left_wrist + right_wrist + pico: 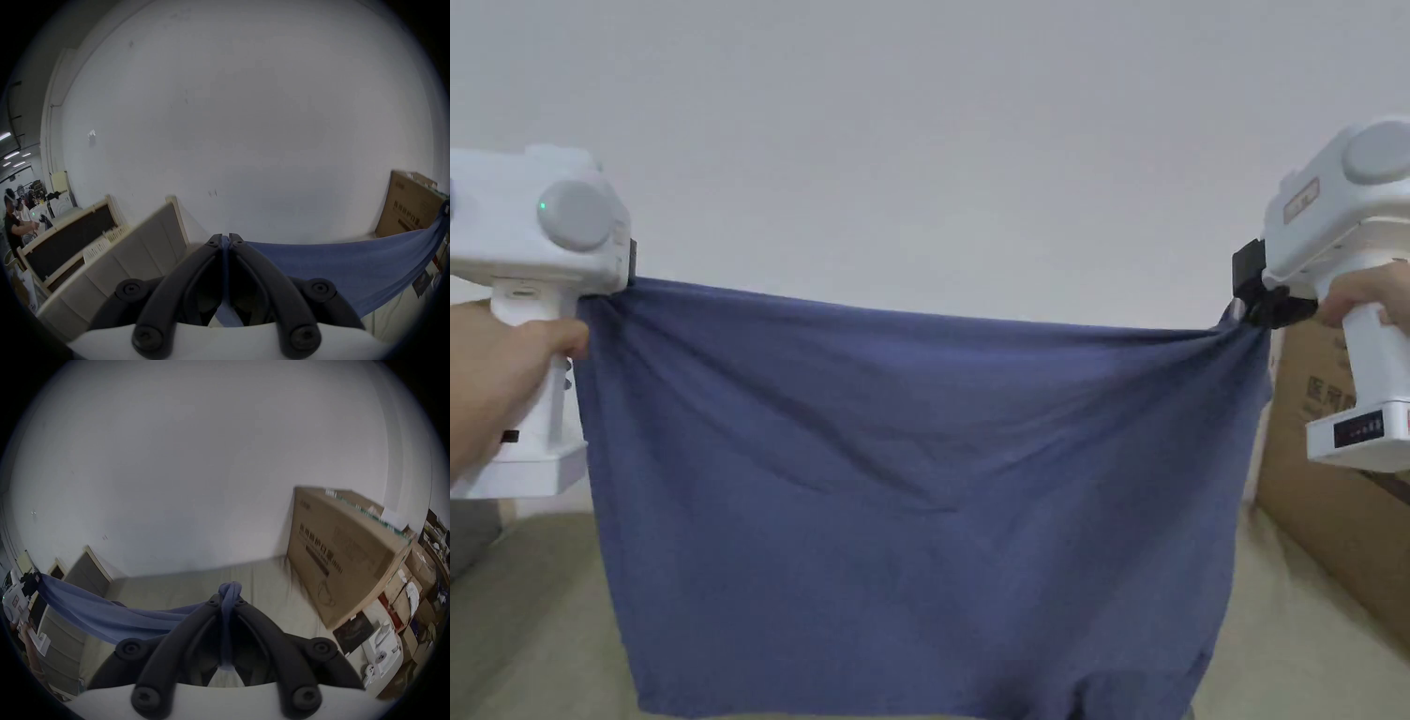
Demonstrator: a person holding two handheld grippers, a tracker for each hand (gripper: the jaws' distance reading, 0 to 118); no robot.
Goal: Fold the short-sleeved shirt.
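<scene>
Holding the blue soft-knit short-sleeved shirt (pixel 919 487) in the air, the two claws keep its top edge stretched into a nearly straight line so that the fabric hangs flat and wrinkles fall out. The left claw (pixel 225 240) is clamped shut on one upper corner; in the left gripper view the cloth runs between the closed jaws and away to the right. The right claw (pixel 229 600) is clamped on the opposite corner, where a bunched twist of fabric stands above the jaw tips. Both claws are held well apart and at about equal height, which keeps the shirt level. Its lower part hangs in front of the beige cloth-covered surface (pixel 534 637) below; whether the hem touches it cannot be told. A brown cardboard box (pixel 1350 525) stands to the right, near the right claw. Judgement: the shirt is being spread before laying down; no fold is made yet.
</scene>
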